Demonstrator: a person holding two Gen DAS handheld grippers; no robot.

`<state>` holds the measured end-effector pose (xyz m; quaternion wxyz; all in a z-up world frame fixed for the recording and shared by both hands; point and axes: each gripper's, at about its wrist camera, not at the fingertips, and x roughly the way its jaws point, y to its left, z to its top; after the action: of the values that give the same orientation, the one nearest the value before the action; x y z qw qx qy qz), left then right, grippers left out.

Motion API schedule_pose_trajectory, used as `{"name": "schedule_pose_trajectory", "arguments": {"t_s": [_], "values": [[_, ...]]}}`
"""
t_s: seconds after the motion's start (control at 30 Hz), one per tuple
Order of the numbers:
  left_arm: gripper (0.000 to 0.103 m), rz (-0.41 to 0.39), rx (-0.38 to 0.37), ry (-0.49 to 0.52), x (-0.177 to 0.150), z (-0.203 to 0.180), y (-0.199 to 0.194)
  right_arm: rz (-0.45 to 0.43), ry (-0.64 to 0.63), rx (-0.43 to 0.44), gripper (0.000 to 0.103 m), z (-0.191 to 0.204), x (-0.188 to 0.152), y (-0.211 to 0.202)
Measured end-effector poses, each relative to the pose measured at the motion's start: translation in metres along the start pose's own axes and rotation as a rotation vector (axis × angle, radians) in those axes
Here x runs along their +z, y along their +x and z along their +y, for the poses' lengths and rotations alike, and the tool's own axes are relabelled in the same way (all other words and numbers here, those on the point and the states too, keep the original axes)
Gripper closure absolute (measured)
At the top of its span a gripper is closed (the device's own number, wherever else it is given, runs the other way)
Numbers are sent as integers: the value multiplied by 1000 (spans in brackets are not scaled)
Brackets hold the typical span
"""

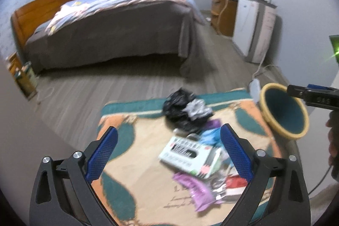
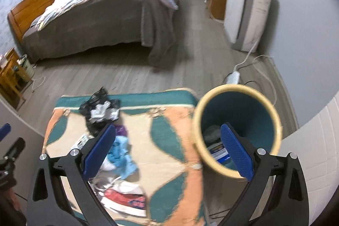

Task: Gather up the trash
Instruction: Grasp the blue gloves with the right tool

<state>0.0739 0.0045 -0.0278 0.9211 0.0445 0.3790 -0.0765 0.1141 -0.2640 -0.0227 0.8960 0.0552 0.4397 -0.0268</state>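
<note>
A pile of trash lies on a patterned table cover [image 1: 137, 162]: a black plastic bag [image 1: 178, 107] with grey crumpled paper, a white and green box [image 1: 188, 156], a purple wrapper [image 1: 197, 190], blue crumpled material [image 1: 209, 135] and a red and white packet [image 1: 233, 183]. My left gripper [image 1: 169, 151] is open above the pile, empty. My right gripper [image 2: 169, 149] is open and empty, over the table's right edge. A teal bin with a yellow rim [image 2: 237, 130] stands right of the table and holds some trash; it also shows in the left wrist view [image 1: 284, 111].
A bed [image 1: 118, 31] with a grey cover stands across the wooden floor. A white cabinet [image 1: 254, 29] and wooden stand line the right wall. A power strip with cables [image 2: 233, 77] lies on the floor behind the bin. A small wooden shelf [image 2: 10, 77] stands at left.
</note>
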Motion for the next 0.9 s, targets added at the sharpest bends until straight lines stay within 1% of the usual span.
{"name": "schedule_pose_trajectory", "arguments": {"t_s": [0.13, 0.2, 0.3, 0.4, 0.53, 0.67, 0.7, 0.77, 0.83, 0.9], "values": [[7, 50, 33, -63, -12, 24, 19, 13, -44, 46, 6, 20, -15, 15], [7, 54, 39, -86, -12, 33, 25, 27, -75, 53, 6, 25, -20, 22], [7, 59, 48, -98, -12, 41, 34, 65, -78, 90, 6, 27, -25, 37], [7, 70, 58, -94, -11, 42, 44, 91, -126, 94, 6, 36, -29, 51], [7, 85, 37, -96, -7, 41, 56, 128, -202, 103, 6, 51, -35, 68], [7, 94, 42, -42, -7, 32, 66, 159, -248, 124, 7, 64, -39, 83], [7, 97, 44, -31, -7, 31, 68, 166, -258, 135, 9, 69, -39, 86], [7, 105, 46, -11, -7, 29, 73, 184, -282, 148, 17, 75, -41, 93], [7, 111, 39, -8, -6, 28, 77, 209, -300, 153, 28, 80, -43, 101], [7, 115, 35, -11, -5, 29, 81, 239, -299, 163, 33, 84, -44, 109]]}}
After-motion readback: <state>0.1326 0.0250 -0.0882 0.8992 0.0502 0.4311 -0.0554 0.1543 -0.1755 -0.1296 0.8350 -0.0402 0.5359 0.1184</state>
